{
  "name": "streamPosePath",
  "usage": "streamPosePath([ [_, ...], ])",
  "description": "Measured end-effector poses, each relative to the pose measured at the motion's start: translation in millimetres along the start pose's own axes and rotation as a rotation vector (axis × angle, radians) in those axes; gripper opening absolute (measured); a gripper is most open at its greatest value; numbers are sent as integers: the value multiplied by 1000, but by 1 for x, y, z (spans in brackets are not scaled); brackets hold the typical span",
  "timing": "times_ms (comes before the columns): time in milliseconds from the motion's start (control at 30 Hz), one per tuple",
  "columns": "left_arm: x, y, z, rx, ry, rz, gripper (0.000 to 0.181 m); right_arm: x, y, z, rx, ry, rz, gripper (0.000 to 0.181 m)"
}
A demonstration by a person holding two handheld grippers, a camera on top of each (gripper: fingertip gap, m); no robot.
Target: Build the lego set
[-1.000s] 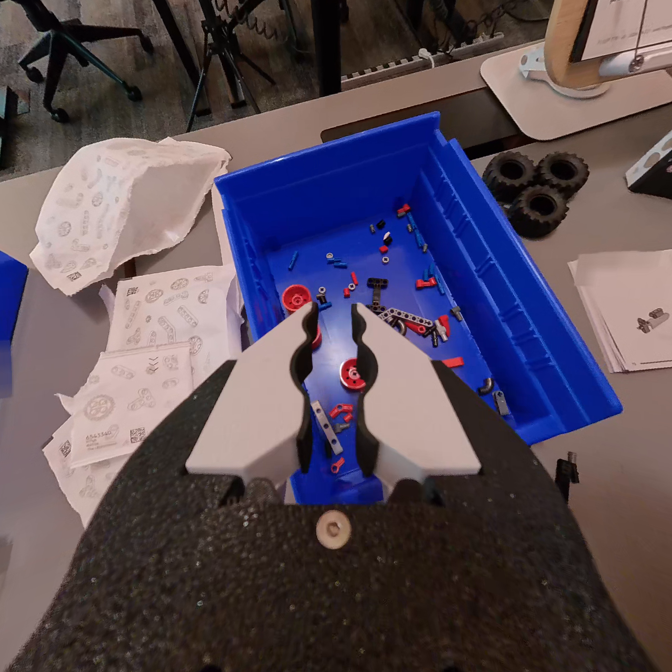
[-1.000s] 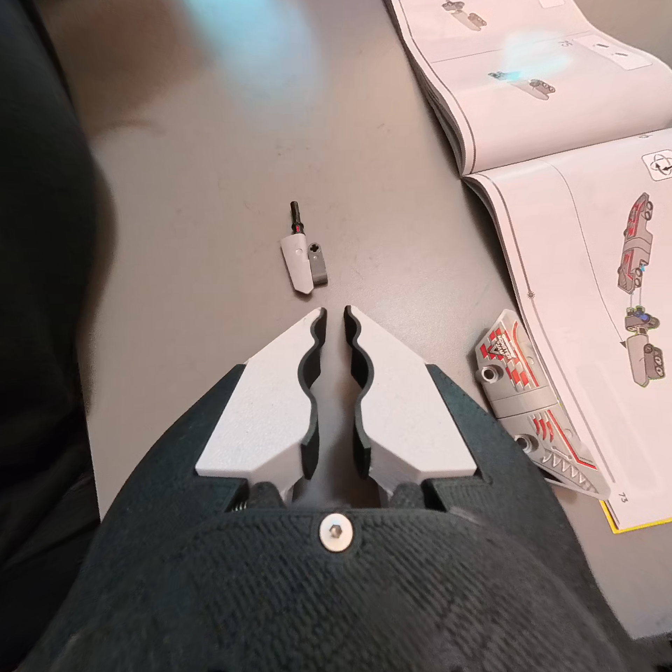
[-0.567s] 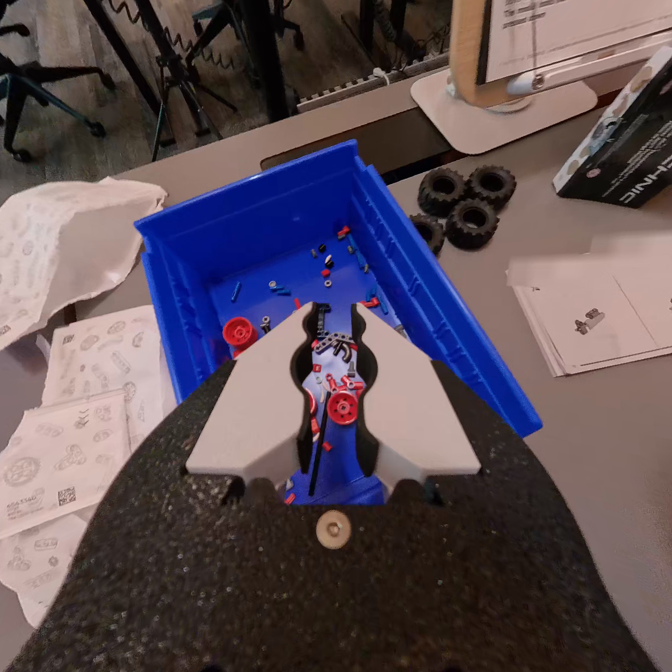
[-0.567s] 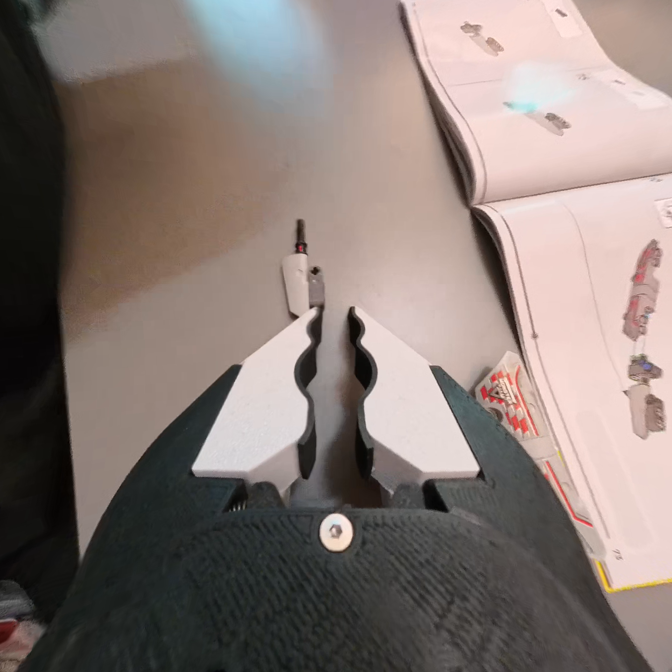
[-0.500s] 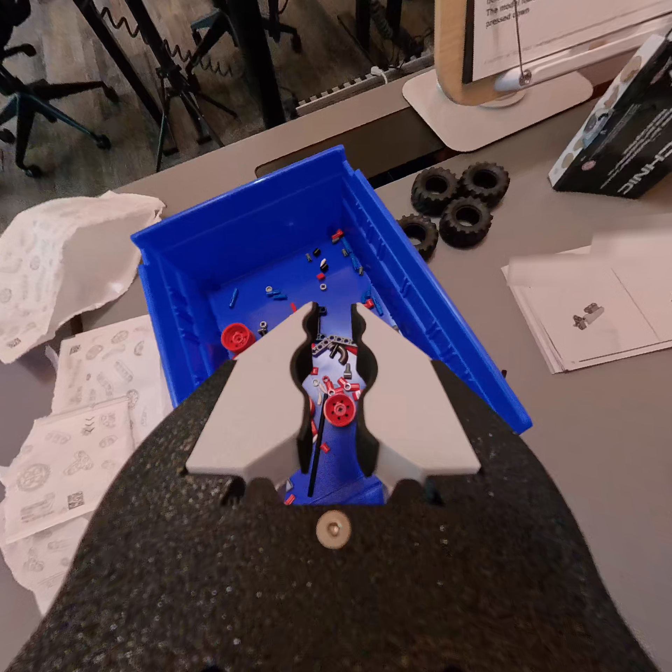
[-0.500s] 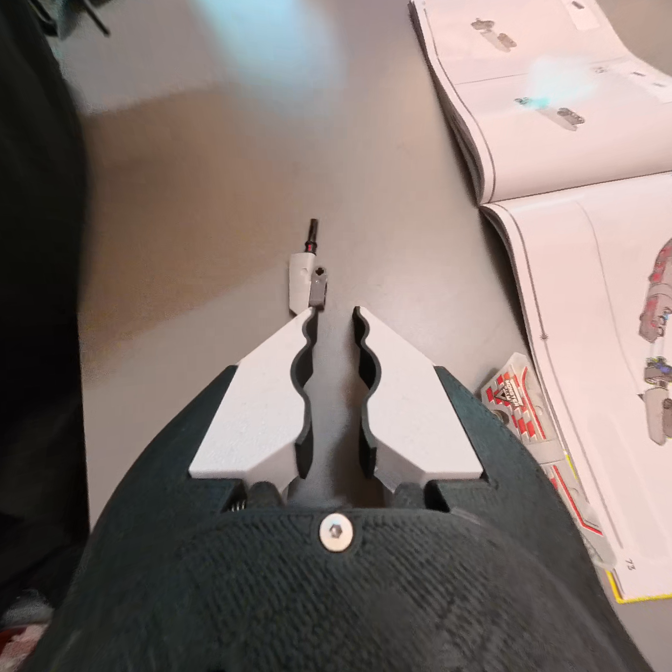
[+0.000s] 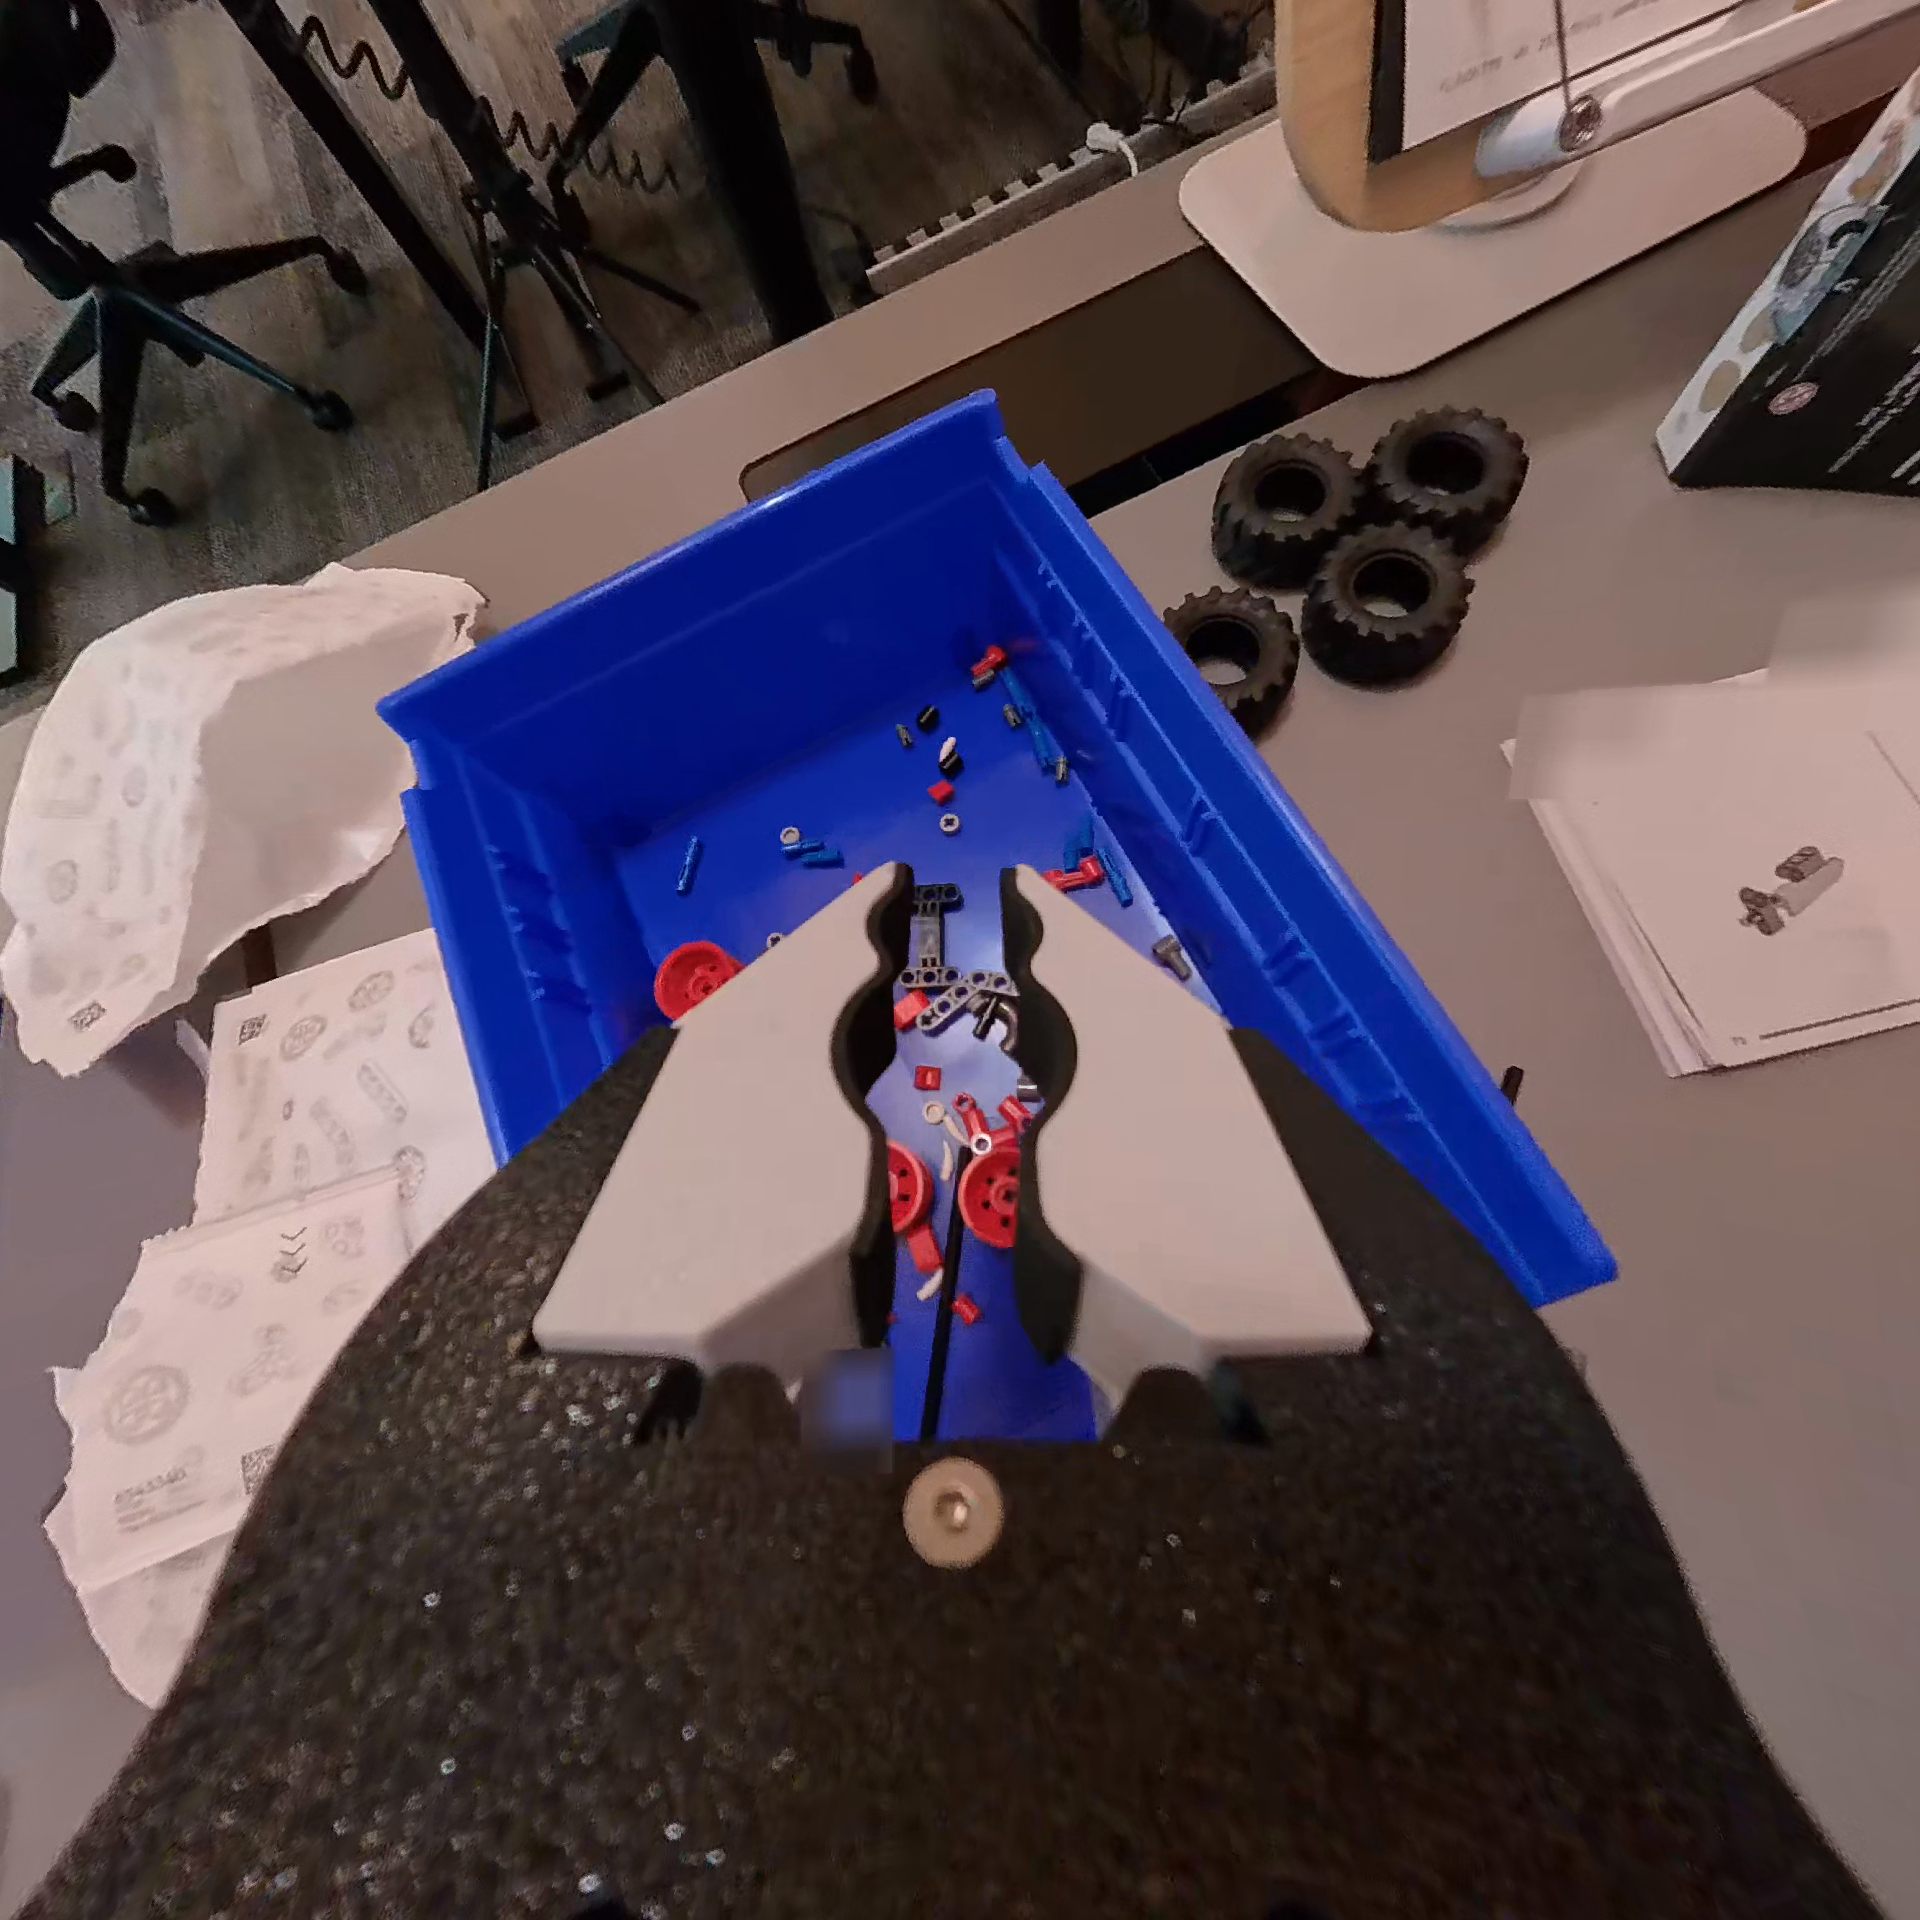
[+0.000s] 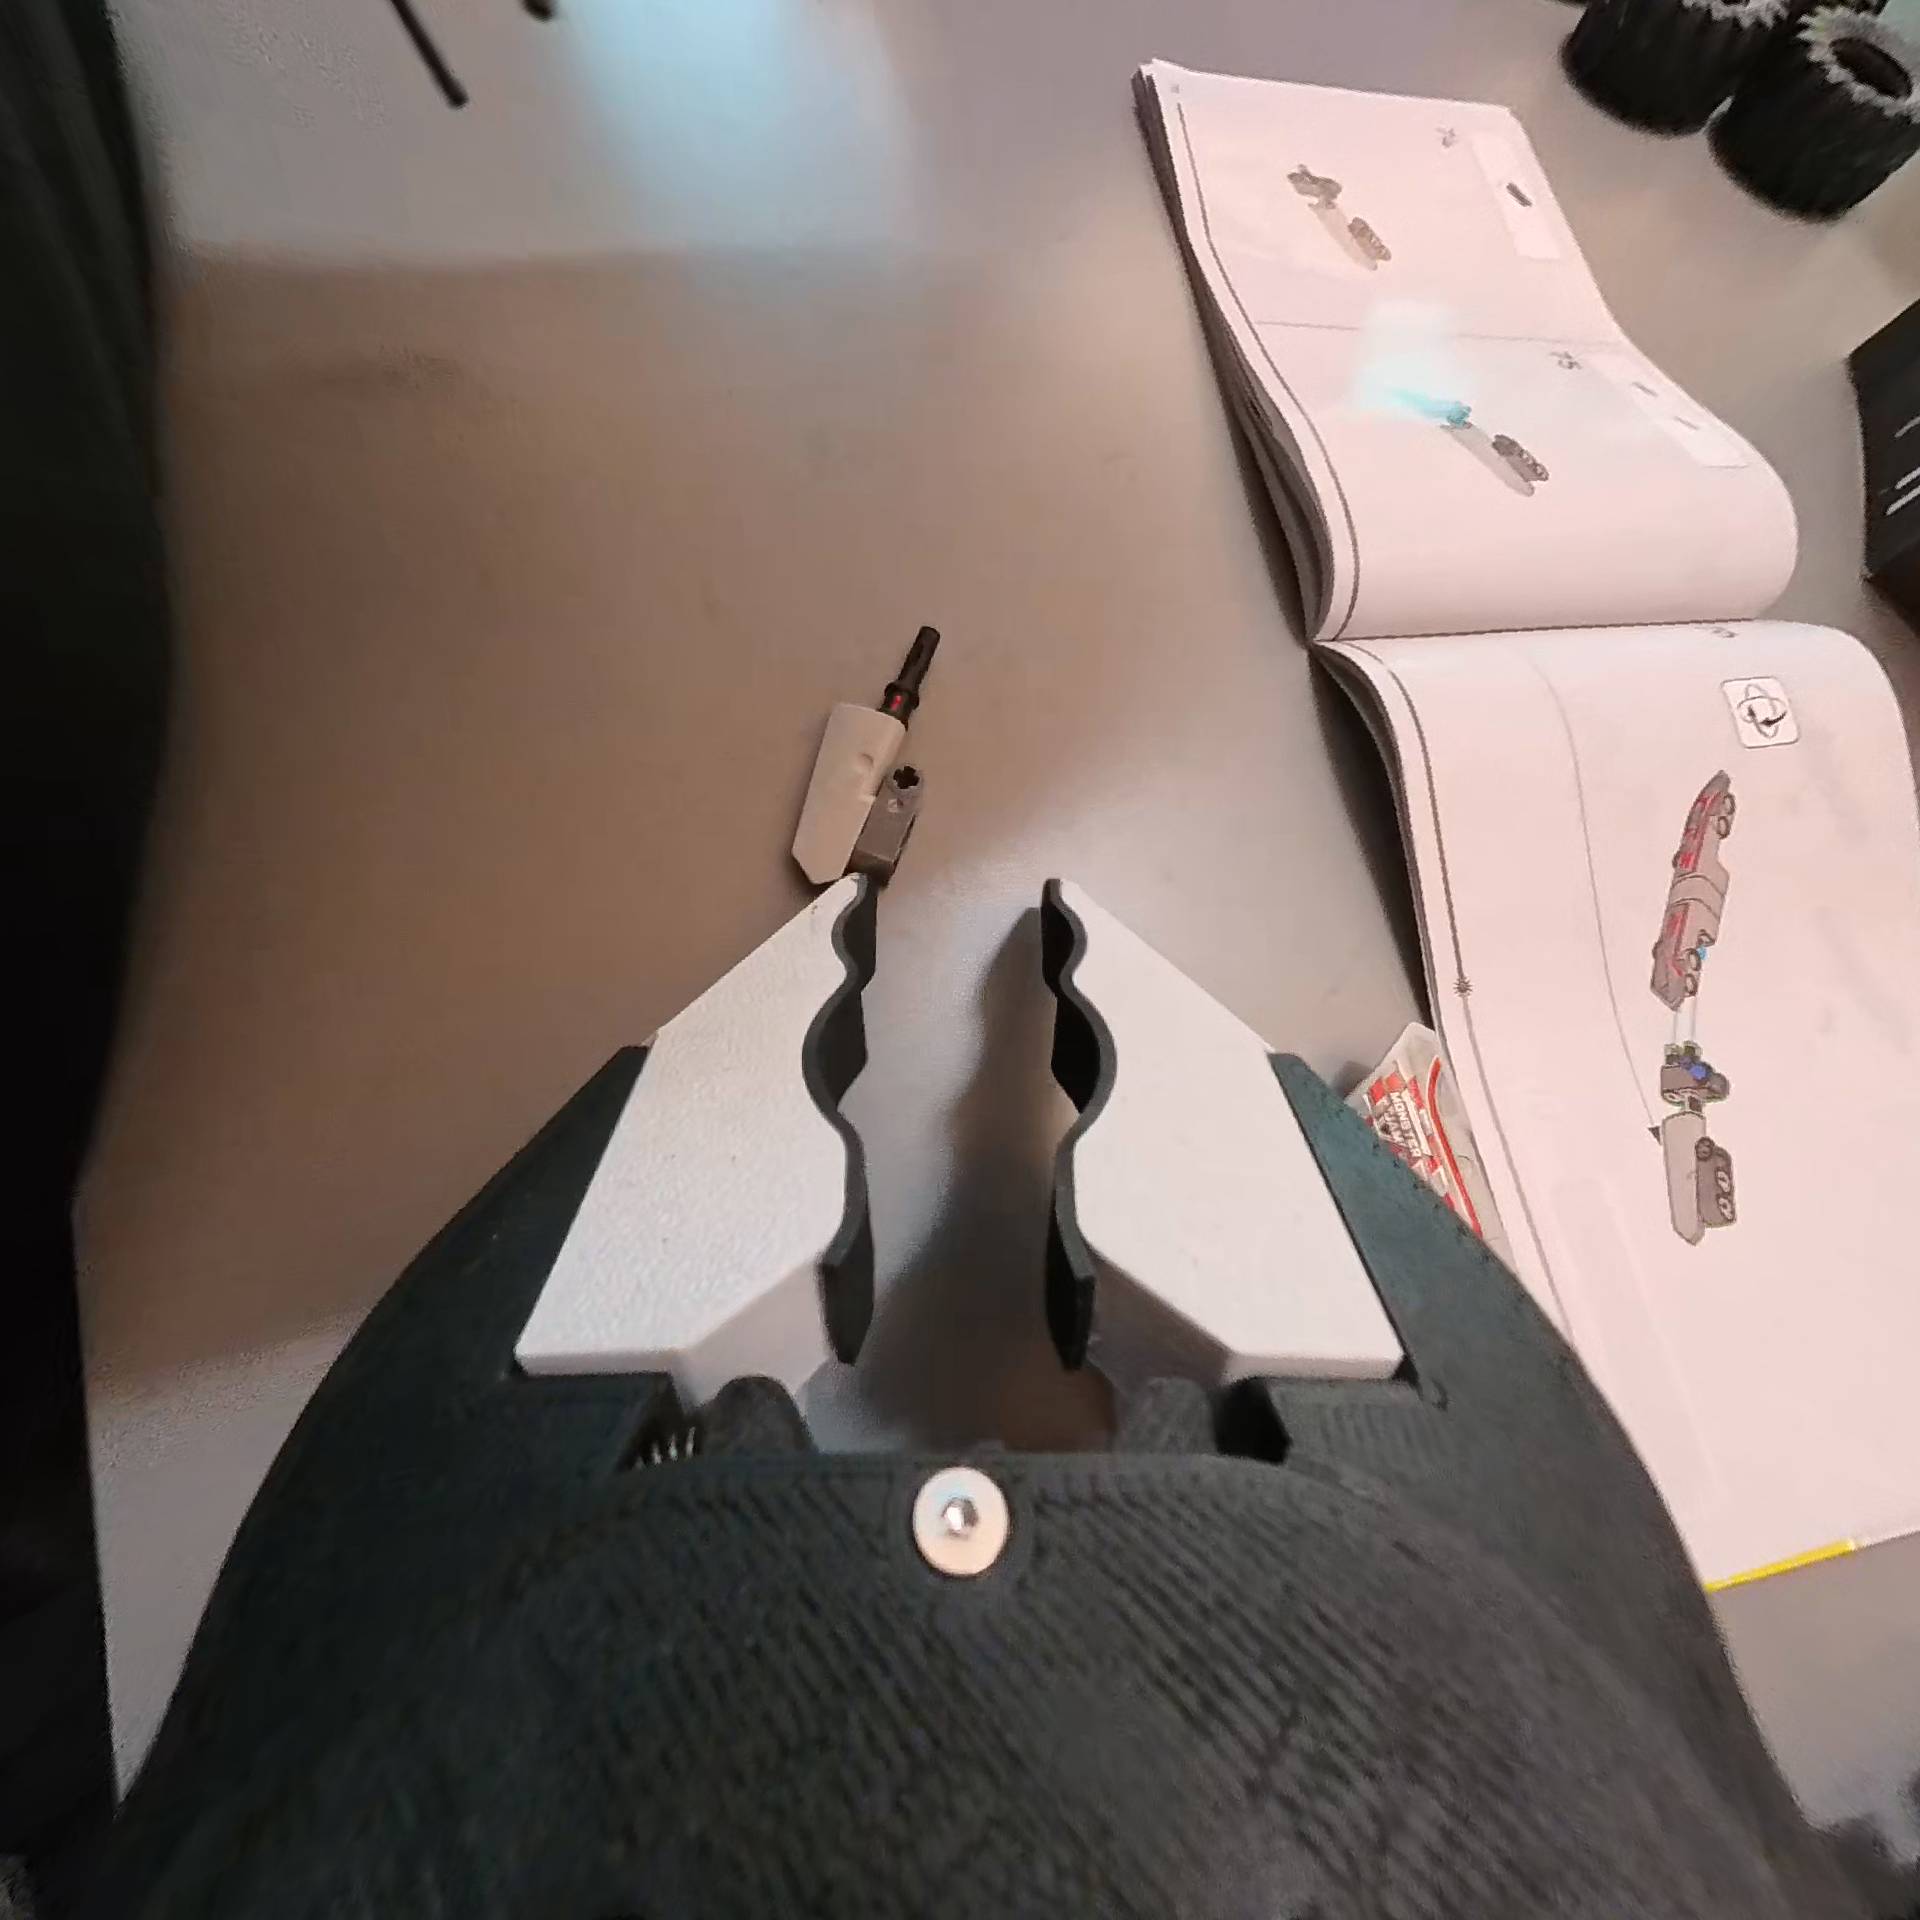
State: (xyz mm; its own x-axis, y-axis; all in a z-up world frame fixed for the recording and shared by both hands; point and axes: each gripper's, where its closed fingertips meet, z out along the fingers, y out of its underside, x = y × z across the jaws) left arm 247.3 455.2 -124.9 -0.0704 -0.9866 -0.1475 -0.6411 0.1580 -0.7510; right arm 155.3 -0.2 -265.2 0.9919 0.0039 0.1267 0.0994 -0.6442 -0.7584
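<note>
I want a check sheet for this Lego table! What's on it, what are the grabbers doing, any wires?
Surface: grey table, mostly bare by the right gripper.
Job's things: blue bin of small Lego parts; small grey subassembly; open instruction booklet; four black tyres; stickered grey panel.
Clutter: torn paper bags; black box.
Grippers: left gripper open above the bin, empty; right gripper open, empty, just short of the subassembly.
Cables: coiled cable on the floor stands.
Surroundings: office chair, white stand base.
</note>
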Motion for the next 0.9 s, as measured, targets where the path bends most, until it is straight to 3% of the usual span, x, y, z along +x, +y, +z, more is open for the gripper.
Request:
streamPosePath([
  [167,-13,8,9,-22,12,-37,14,1,2,2,-12,-79,108,31],
  [400,-37,24,7,-50,-13,-87,15,4,2,2,-13,-77,126,27],
  [533,-60,49,6,-174,-52,-73,16,5,2,2,-14,-65,122,25],
  [633,-62,57,16,-242,-4,-12,7,5,2,2,-14,-63,121,25],
  [767,-58,96,43,-520,61,72,16,5,2,2,-14,-51,113,24],
  [900,-69,126,73,-685,-35,228,6,7,2,2,-15,-54,137,21],
])
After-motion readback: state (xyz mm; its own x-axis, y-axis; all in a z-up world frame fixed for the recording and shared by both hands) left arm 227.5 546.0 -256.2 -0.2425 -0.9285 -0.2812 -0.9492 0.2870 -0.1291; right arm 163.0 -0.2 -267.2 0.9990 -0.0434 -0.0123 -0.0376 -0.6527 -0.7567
